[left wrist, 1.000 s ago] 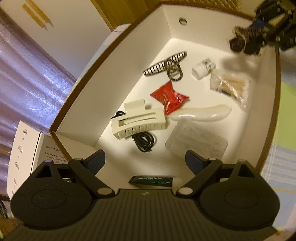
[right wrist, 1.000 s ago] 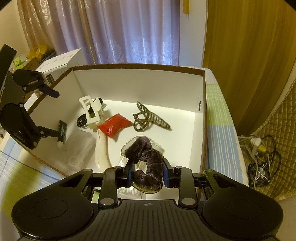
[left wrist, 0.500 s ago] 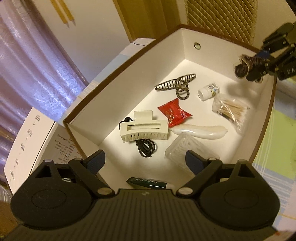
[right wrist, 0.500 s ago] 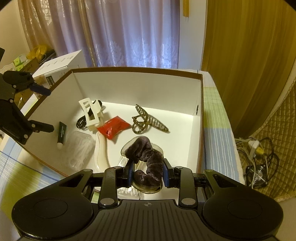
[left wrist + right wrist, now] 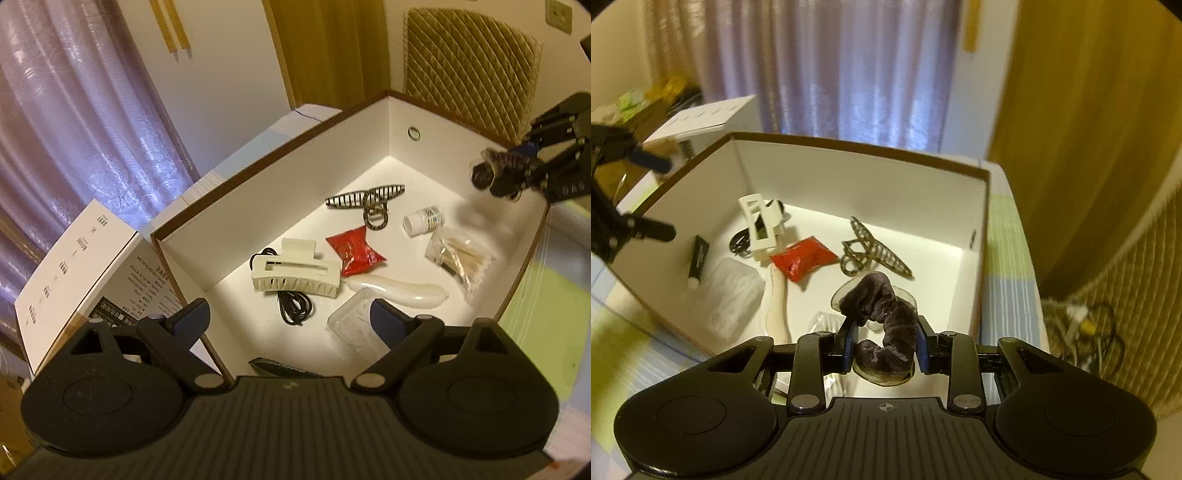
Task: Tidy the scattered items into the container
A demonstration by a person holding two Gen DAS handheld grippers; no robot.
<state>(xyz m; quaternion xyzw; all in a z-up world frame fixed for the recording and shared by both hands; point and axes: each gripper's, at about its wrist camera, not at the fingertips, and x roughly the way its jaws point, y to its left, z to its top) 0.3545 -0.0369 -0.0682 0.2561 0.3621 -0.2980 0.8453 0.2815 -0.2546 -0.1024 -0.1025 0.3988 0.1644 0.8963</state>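
Scrunchie point(image 5: 882, 317), dark and velvety, sits pinched between the blue pads of the right gripper point(image 5: 886, 350), which hangs above the near corner of the box point(image 5: 849, 177). Ahead of that gripper on the white floor lie a striped claw clip point(image 5: 871, 253), and to its left a red packet point(image 5: 803, 256), with a cream claw clip point(image 5: 762, 229) farther left resting over a coiled black cord point(image 5: 738, 242). A long pale piece point(image 5: 777, 302) runs toward the gripper from the packet, a clear plastic tray point(image 5: 729, 299) lies left of it, and a dark tube point(image 5: 698, 260) lies by the left wall. The left gripper point(image 5: 288, 325) hovers over the opposite side with its fingers spread wide and nothing between them; one pad point(image 5: 192, 325) hangs just outside the box wall point(image 5: 258, 206), the other pad point(image 5: 388, 325) above the clear tray point(image 5: 351, 325). Straight ahead of it are the cord point(image 5: 295, 308) and the cream clip point(image 5: 295, 275), then the packet point(image 5: 354, 251) and the striped clip point(image 5: 365, 199) farther on. To its right front lie a small white bottle point(image 5: 423, 221) and a bag of cotton swabs point(image 5: 461, 258), with the pale piece point(image 5: 402, 291) nearer. The scrunchie point(image 5: 493, 171) shows at the far right, held over the box rim. A white carton point(image 5: 74, 266) stands outside, left of the left gripper.
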